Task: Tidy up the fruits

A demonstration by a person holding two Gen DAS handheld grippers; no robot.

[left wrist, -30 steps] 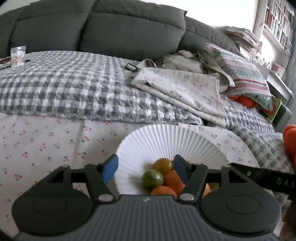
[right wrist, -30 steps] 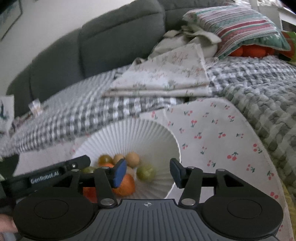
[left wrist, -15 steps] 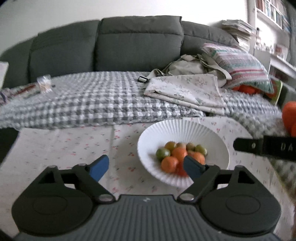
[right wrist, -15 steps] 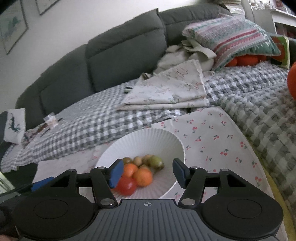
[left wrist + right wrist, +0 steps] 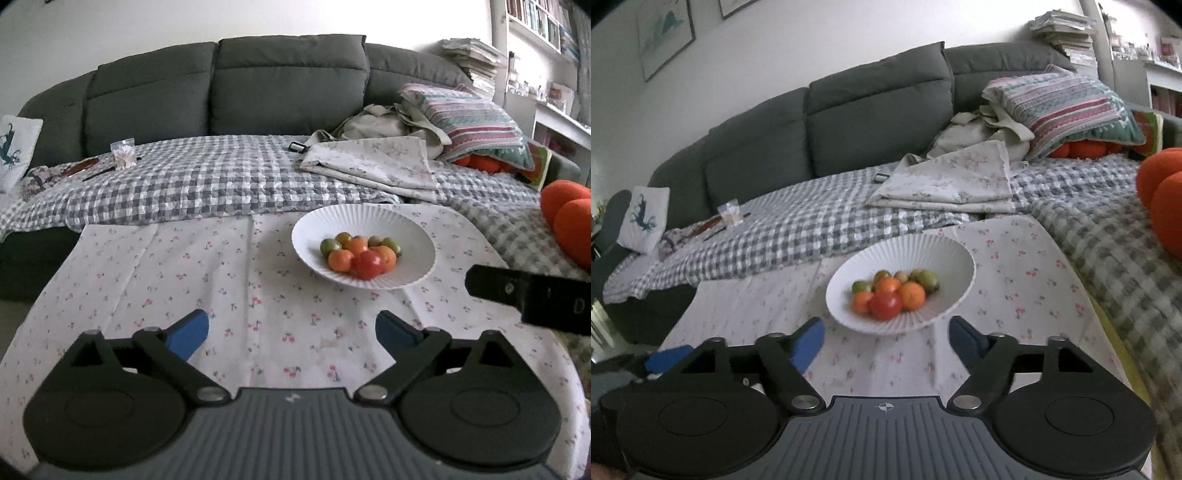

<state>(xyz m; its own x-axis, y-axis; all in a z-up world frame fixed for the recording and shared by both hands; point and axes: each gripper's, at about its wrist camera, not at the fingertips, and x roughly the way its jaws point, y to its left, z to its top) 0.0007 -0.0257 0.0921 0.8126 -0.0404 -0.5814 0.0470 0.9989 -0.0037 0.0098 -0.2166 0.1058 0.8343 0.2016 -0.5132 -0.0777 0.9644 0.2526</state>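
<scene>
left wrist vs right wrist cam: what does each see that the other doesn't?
Left wrist only: the left tongs open in the foreground, and the right tool's black side entering from the right.

Right wrist only: the right tongs open in the foreground, two framed pictures on the wall, and a blue left pad at lower left.

Both: white bowl of fruit on the cherry-print cloth, grey sofa, striped pillow.

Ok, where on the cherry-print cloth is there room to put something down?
Bare cloth runs left of the white bowl to the checked blanket. A narrower strip lies between the bowl and the open left gripper. Crowded: the fruit-filled bowl and the right edge by the orange cushion.
</scene>
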